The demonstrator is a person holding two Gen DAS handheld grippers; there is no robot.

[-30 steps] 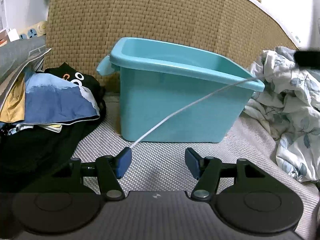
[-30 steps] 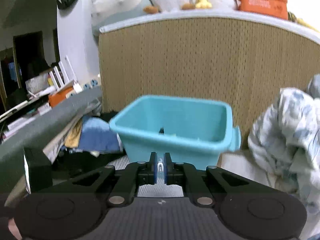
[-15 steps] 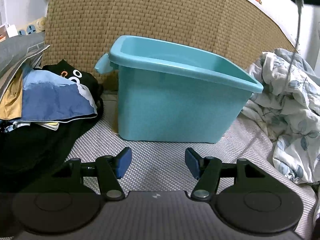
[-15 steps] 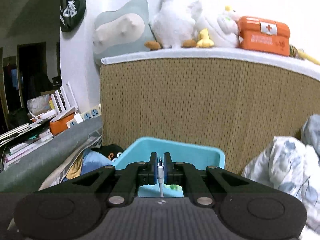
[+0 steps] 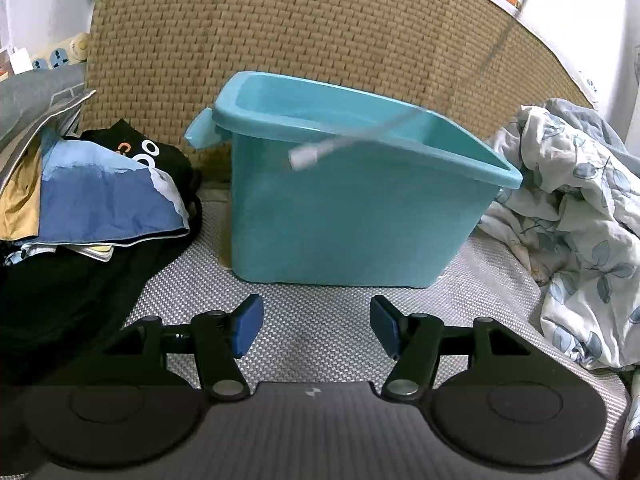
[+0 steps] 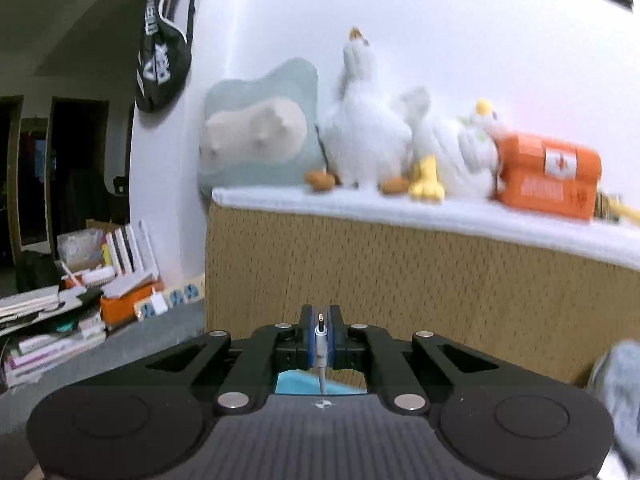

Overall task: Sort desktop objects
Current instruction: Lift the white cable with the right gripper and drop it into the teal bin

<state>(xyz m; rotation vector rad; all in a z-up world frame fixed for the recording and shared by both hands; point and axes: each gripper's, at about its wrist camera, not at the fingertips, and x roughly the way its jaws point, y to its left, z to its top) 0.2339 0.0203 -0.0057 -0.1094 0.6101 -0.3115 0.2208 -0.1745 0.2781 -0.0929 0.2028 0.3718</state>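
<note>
While one black bag (image 6: pixel 162 46) with blurred white lettering hangs far left on the wall, two white plush birds (image 6: pixel 362 128) and one orange first-aid box (image 6: pixel 548 174) sit on the shelf. One teal plastic bin (image 5: pixel 344 208) stands centre on the woven mat. Left gripper (image 5: pixel 316 322) stands half open, empty; right gripper (image 6: pixel 321 330) pinches one white charging cable (image 6: pixel 321 340), whose blurred free plug dangles over the bin.

Smooth teal plastic bin (image 5: pixel 352 216), rough woven headboard (image 5: pixel 280 24), crumpled floral cloth (image 5: pixel 576 200)
</note>
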